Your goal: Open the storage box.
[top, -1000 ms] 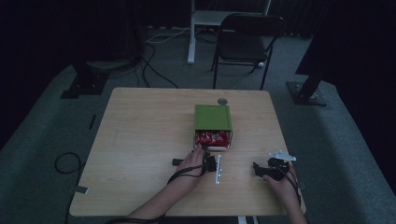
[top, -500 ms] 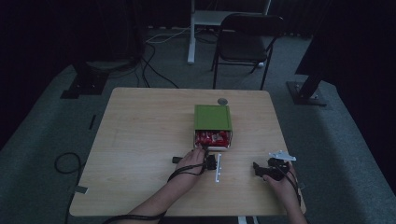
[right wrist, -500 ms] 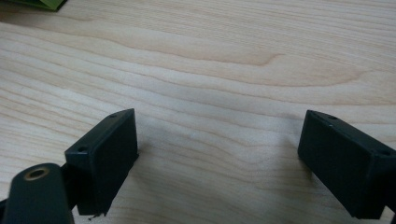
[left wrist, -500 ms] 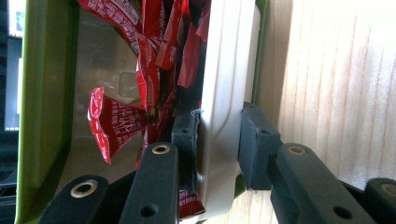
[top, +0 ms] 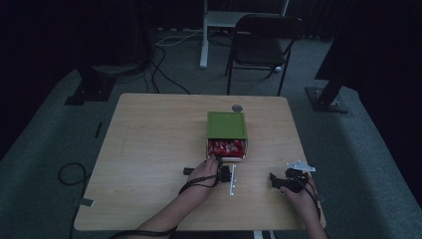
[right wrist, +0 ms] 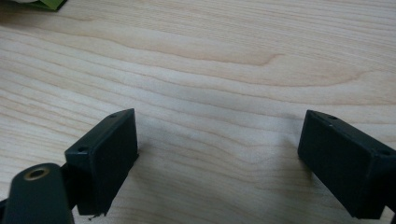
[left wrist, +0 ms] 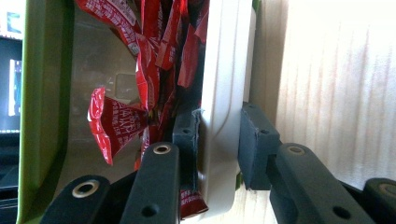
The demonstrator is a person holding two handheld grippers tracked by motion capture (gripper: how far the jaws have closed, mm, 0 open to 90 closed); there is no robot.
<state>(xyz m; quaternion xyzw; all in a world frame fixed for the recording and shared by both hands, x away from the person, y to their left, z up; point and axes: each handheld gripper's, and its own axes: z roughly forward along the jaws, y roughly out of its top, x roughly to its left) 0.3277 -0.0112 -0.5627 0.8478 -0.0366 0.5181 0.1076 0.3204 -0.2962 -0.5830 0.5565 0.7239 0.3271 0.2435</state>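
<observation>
Crowding the clamped drawer front, red packets spill.

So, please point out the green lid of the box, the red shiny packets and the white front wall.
green lid (top: 227, 125), high view, top face.
red shiny packets (left wrist: 116, 123), left gripper view, crumpled wrapper.
white front wall (left wrist: 223, 93), left gripper view, rim.

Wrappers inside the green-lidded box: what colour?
Red, with white print: the crinkled wrappers in the green-lidded box, clearest in the left gripper view.

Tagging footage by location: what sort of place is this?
Likely a recording studio or lab setup, not a home: a lone wooden table ringed by dark curtains, equipment stand bases and loose cables on grey carpet, and a folding chair behind.
</observation>
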